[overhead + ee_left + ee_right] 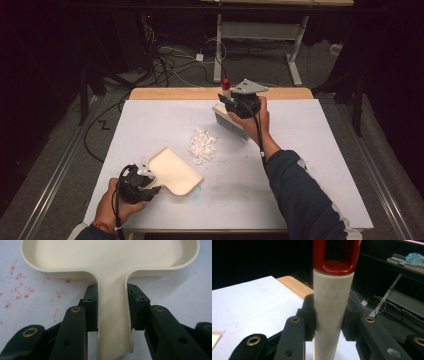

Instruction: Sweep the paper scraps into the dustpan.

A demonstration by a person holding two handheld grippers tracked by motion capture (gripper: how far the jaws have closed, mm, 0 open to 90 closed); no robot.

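Note:
A cream dustpan [175, 170] lies flat on the white table sheet at the front left. My left gripper [151, 181] is shut on its handle [113, 322], and the pan's tray [110, 255] opens out just past the jaws. A pile of white scraps [202, 145] sits in the middle of the table, between the pan and a brush. At the far side, my right gripper [234, 104] is shut on the white handle [332, 302] of that brush, whose pale bristle head [231, 125] is down near the sheet. The handle's red end [335, 255] points up.
The white sheet [310, 150] covers a wooden table whose bare far edge [175, 93] shows. Red specks [20, 290] stain the sheet beside the pan. Beyond the table lie floor cables [170, 60] and the legs of another desk [295, 55].

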